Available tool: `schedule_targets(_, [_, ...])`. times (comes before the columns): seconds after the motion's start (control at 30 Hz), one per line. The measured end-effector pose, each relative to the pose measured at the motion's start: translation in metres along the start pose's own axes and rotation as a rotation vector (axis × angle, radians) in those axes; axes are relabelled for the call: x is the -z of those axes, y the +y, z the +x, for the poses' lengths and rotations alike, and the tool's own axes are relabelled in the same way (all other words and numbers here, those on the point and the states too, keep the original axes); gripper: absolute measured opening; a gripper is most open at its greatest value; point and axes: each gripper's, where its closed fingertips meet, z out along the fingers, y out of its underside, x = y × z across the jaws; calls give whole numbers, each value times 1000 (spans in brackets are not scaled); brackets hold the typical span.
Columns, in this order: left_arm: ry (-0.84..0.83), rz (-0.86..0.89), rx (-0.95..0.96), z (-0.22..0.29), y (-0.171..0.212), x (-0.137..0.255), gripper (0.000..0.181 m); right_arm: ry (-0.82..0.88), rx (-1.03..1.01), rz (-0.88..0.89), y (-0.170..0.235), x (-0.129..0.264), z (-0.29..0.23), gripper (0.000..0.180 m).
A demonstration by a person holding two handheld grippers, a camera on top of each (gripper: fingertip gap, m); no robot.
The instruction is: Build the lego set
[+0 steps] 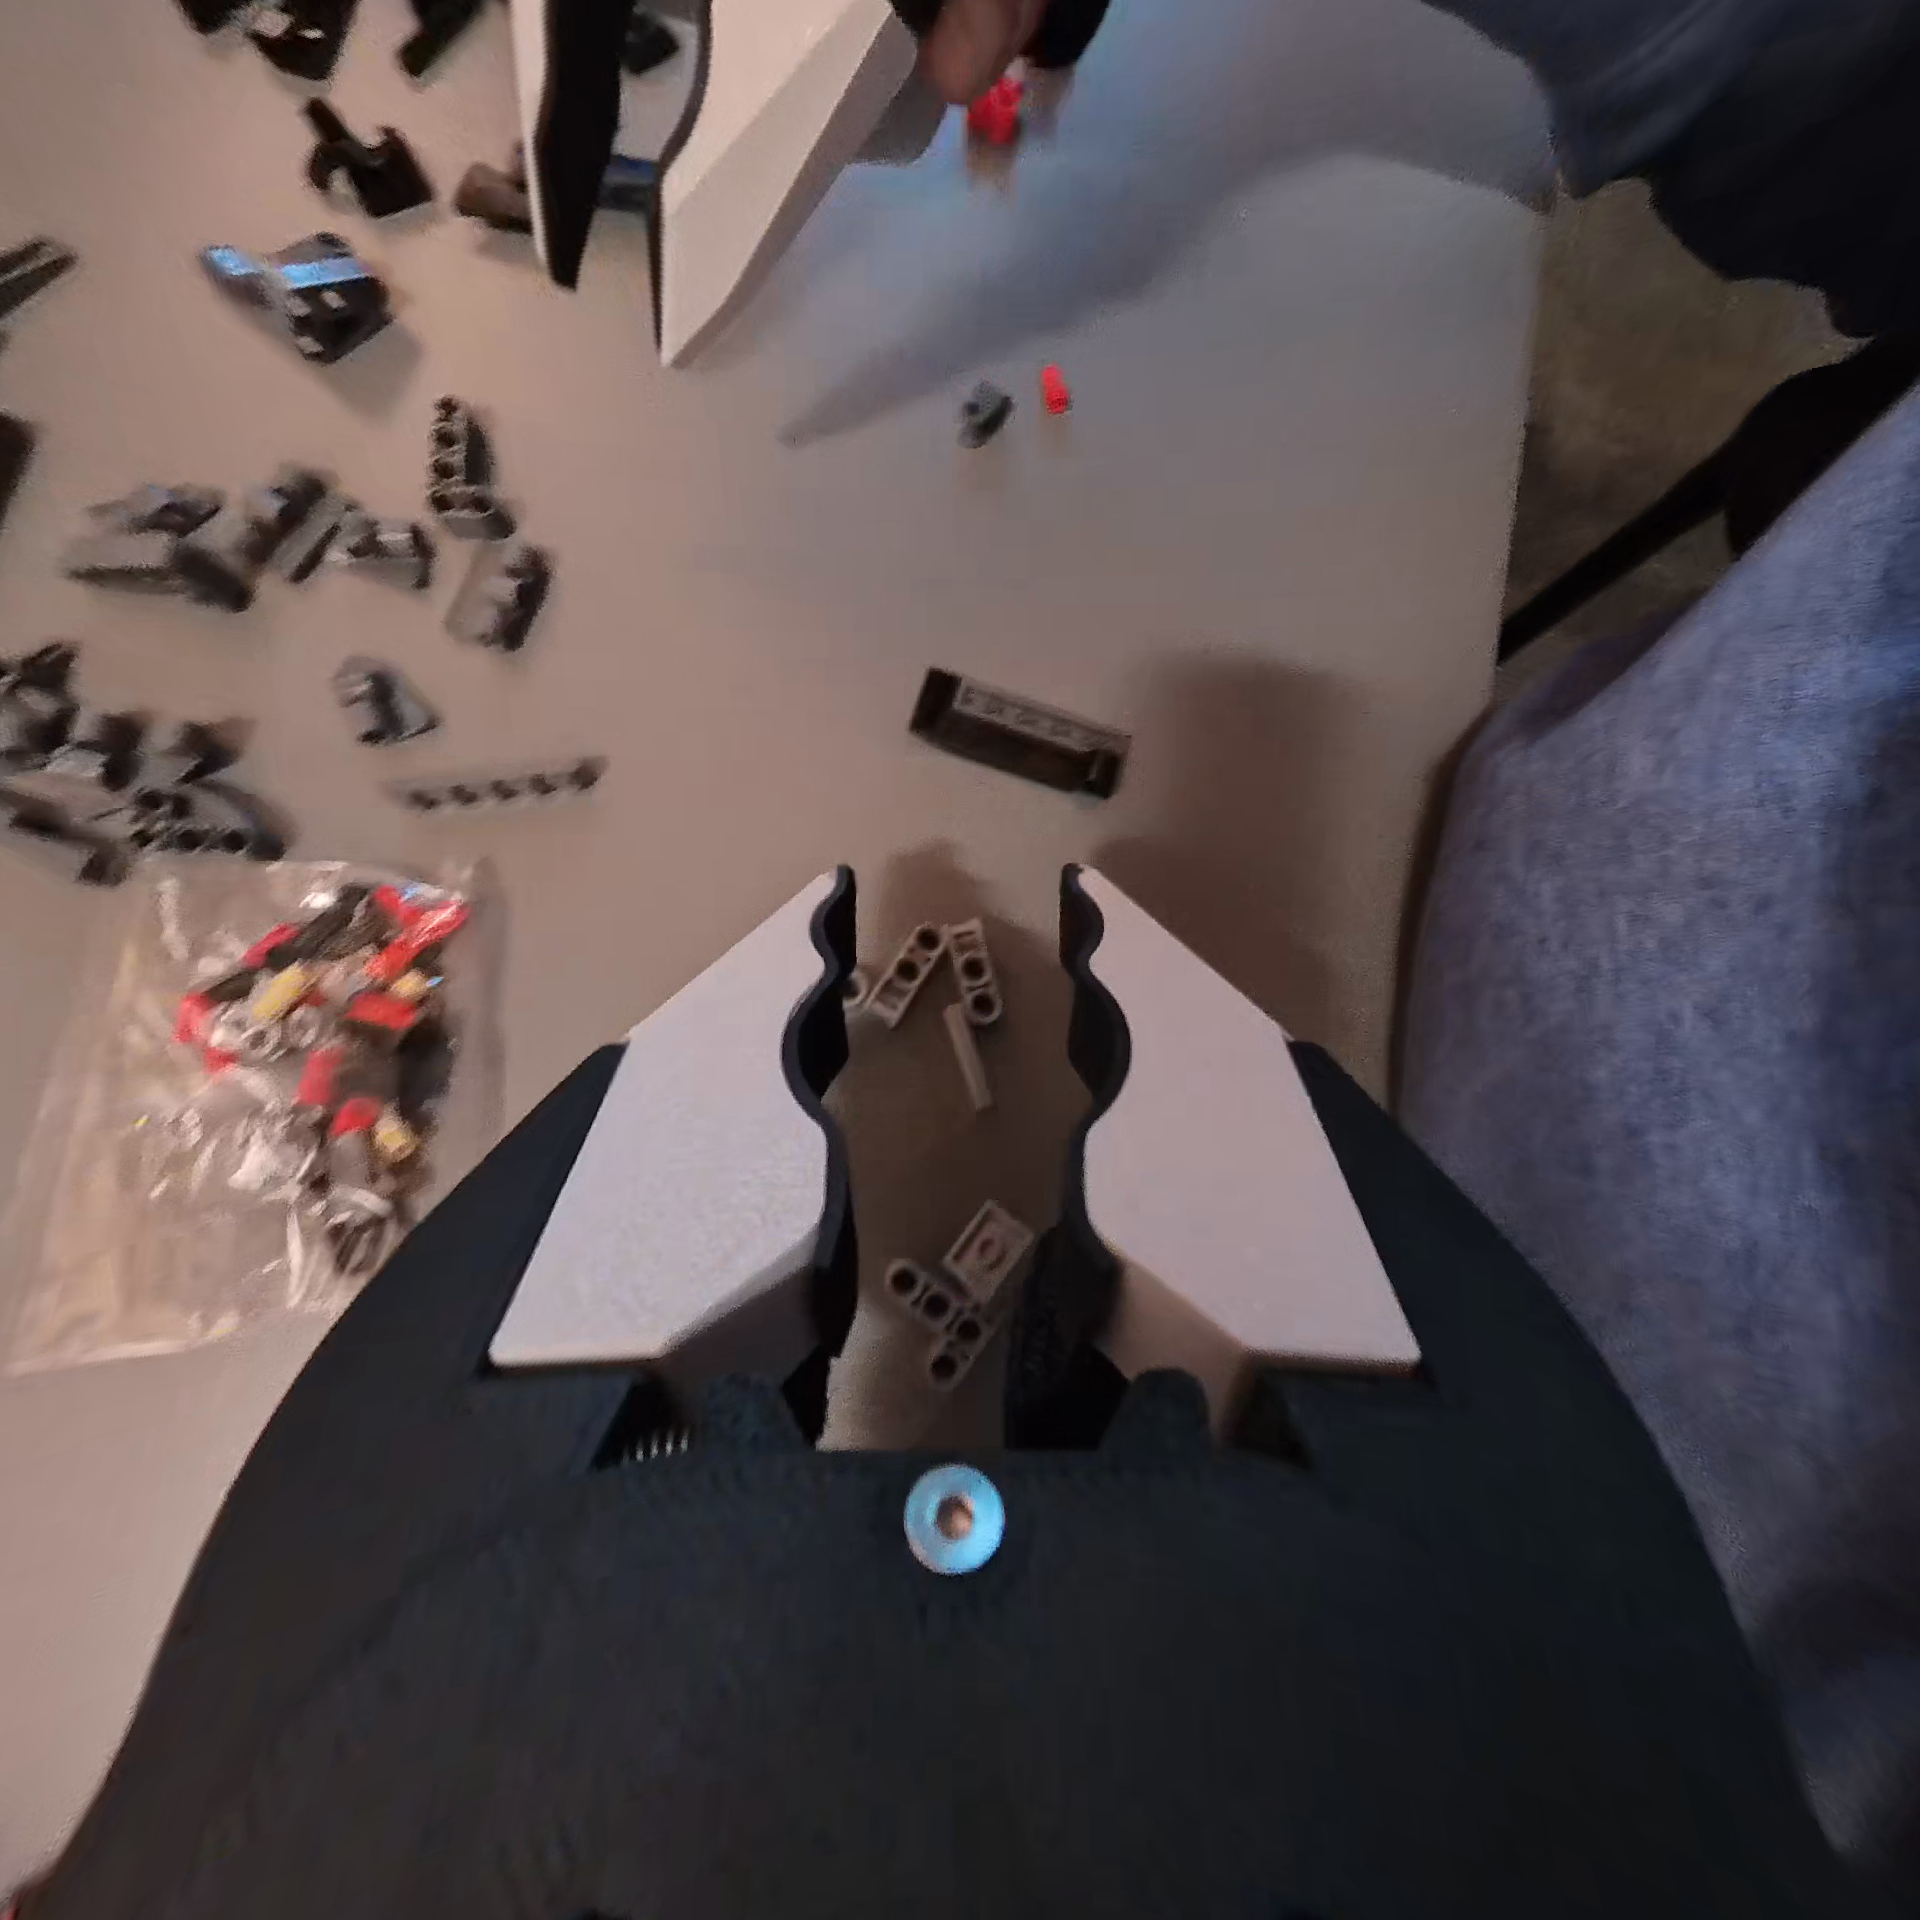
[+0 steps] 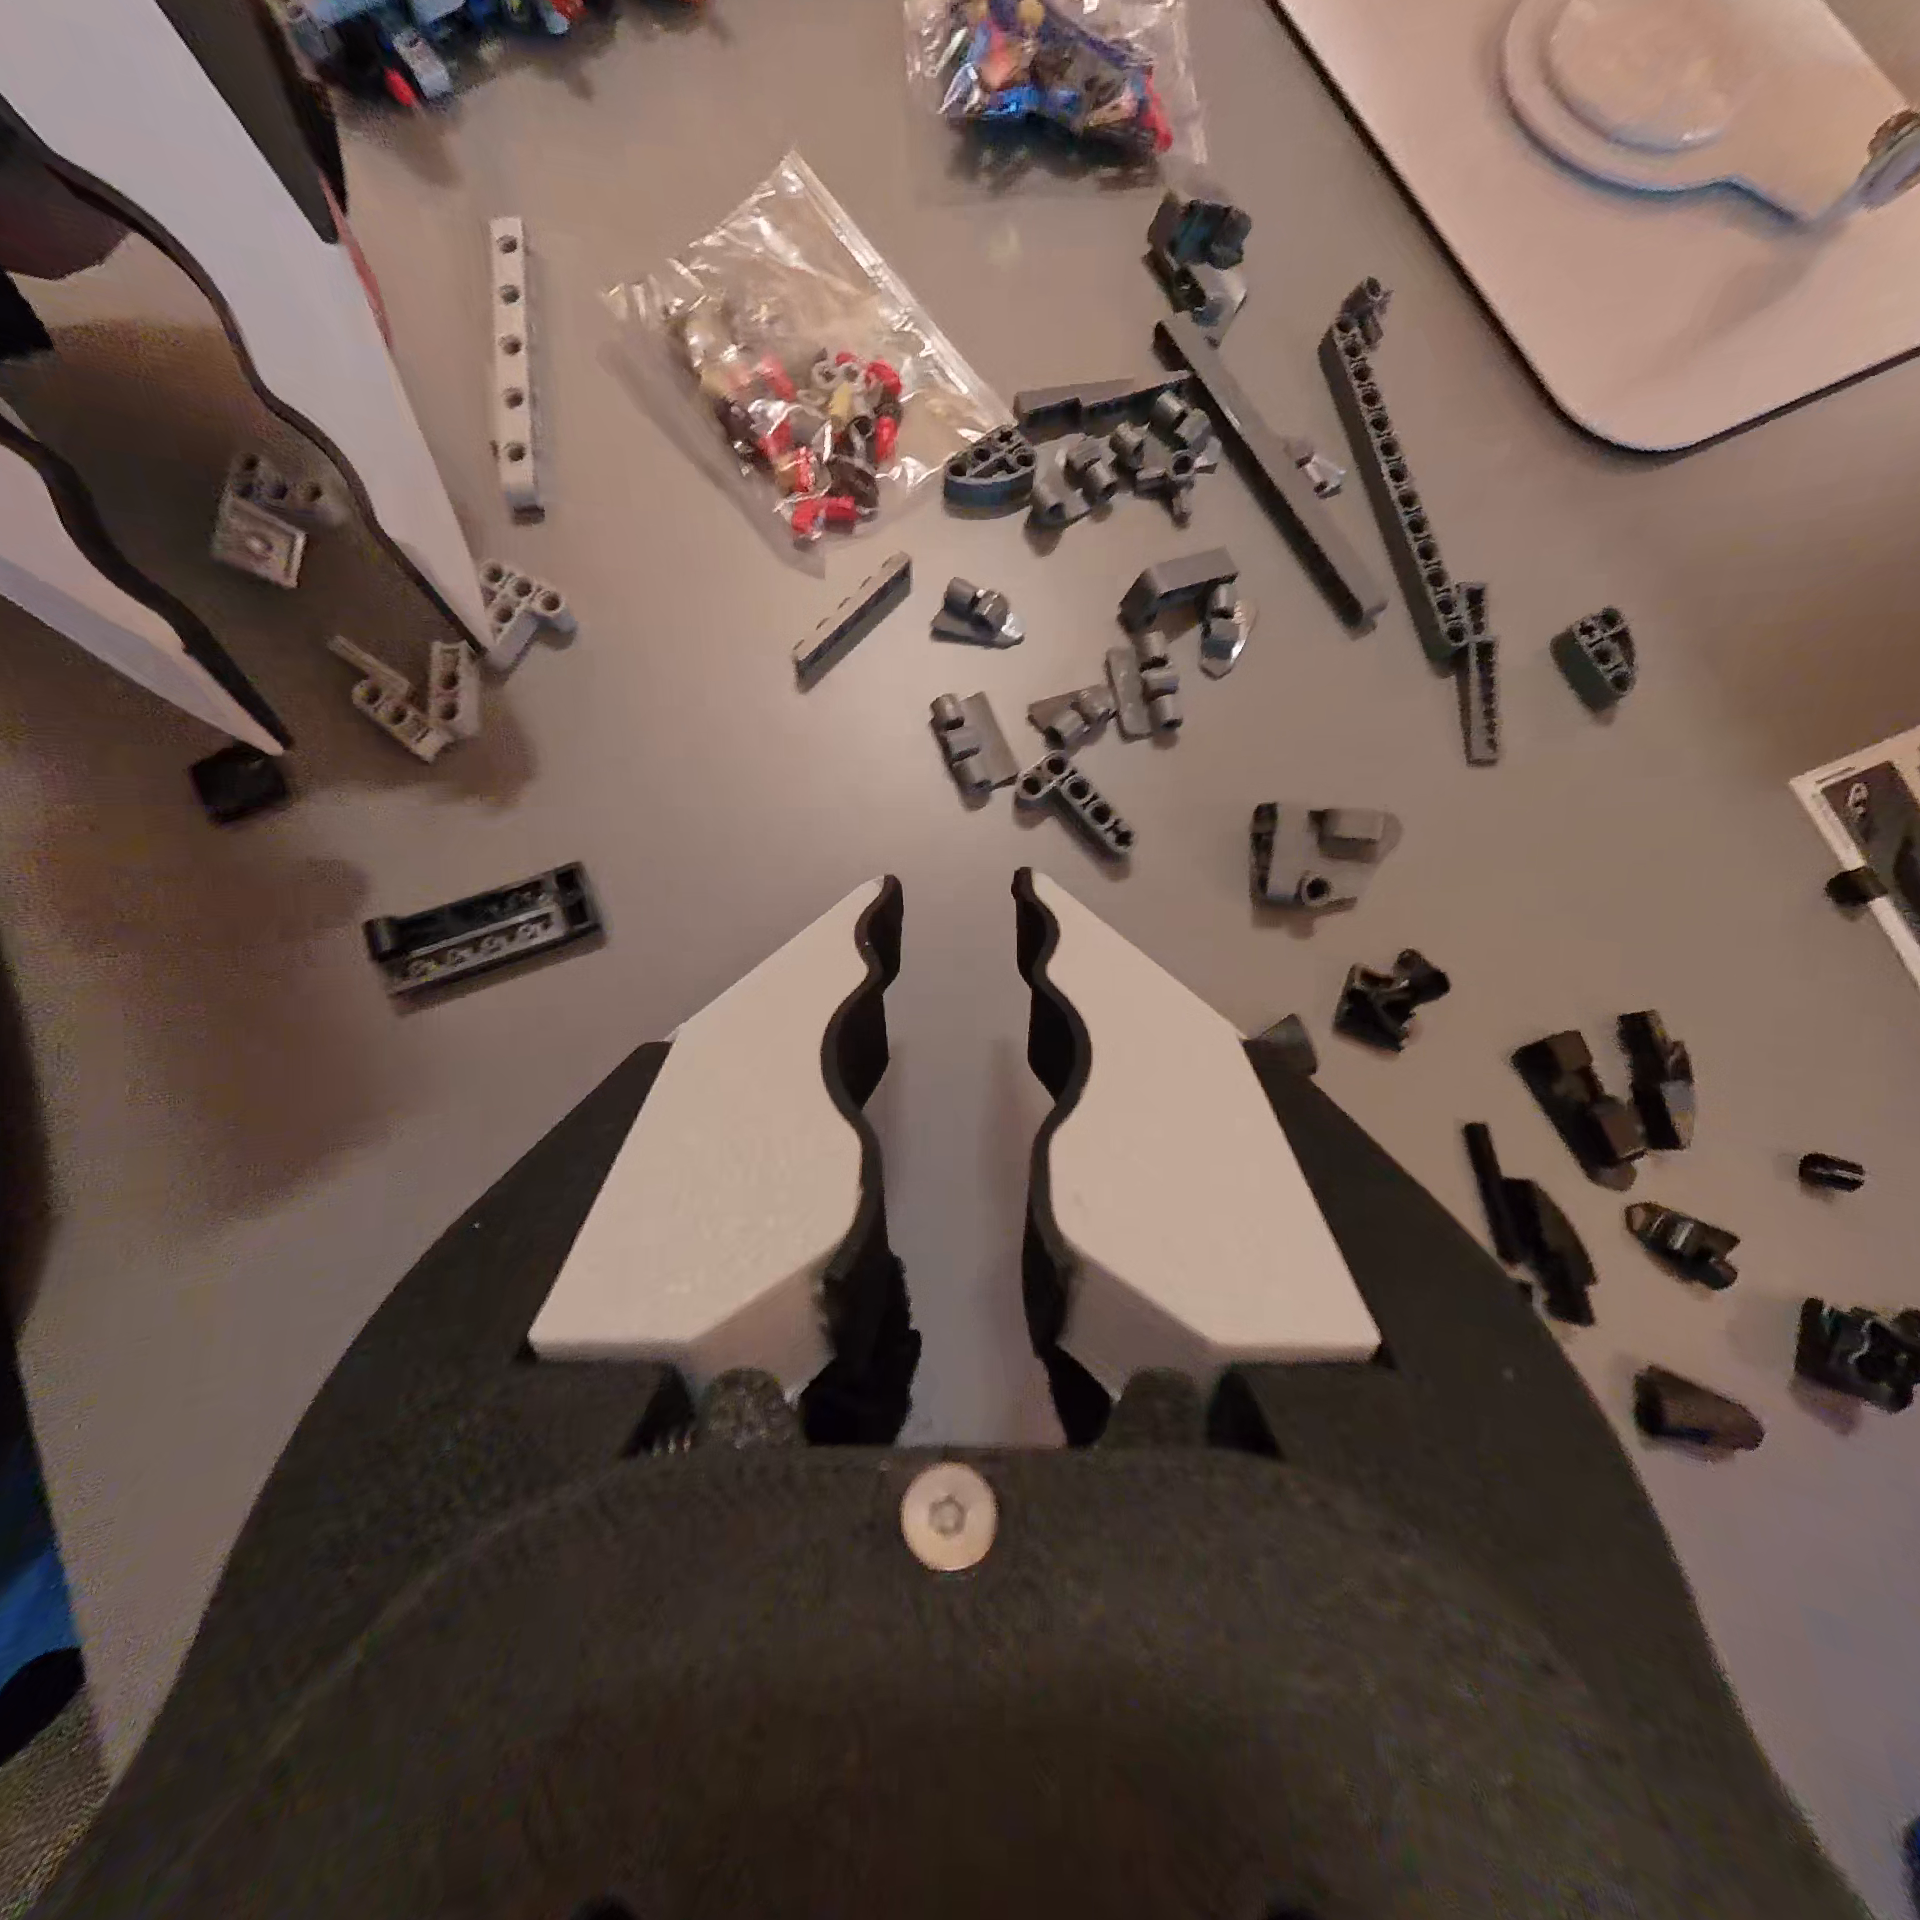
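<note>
My left gripper [image 1: 958, 883] is open and empty, low over the table. Several small light grey lego pieces [image 1: 935, 977] lie on the table between its fingers, and more light grey pieces [image 1: 961, 1299] lie nearer its base. A black lego frame [image 1: 1018, 743] lies just beyond its tips. My right gripper [image 2: 956, 888] is open and empty above bare table. The left gripper [image 2: 208, 499] also shows at the left of the right wrist view, over the same light grey pieces [image 2: 260, 525]. The black frame [image 2: 483, 925] lies left of my right gripper.
A clear bag of red and black parts [image 2: 810, 416], a long light grey beam [image 2: 514, 364], dark grey pieces [image 2: 1101, 457] and black pieces [image 2: 1579, 1112] are scattered around. A white board [image 2: 1683, 270] sits far right. The table edge [image 1: 1507, 540] and a blue seat [image 1: 1683, 1039] are on the right.
</note>
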Motion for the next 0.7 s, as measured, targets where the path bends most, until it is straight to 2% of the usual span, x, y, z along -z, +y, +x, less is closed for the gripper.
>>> schedule_targets(0.03, [-13, 5, 10, -5, 2, 4, 37, -3, -3, 3, -3, -2, 4, 19])
schedule_targets(0.33, [-116, 24, 48, -36, 23, 23, 34, -35, 14, -70, -12, -29, 28, 24])
schedule_targets(0.6, [-175, 58, 54, -62, 23, 39, 34, -147, 63, -165, 10, -46, 26, 27])
schedule_targets(0.7, [-192, 62, 43, -74, 18, 46, 34, -160, 53, -151, 9, -48, 26, 22])
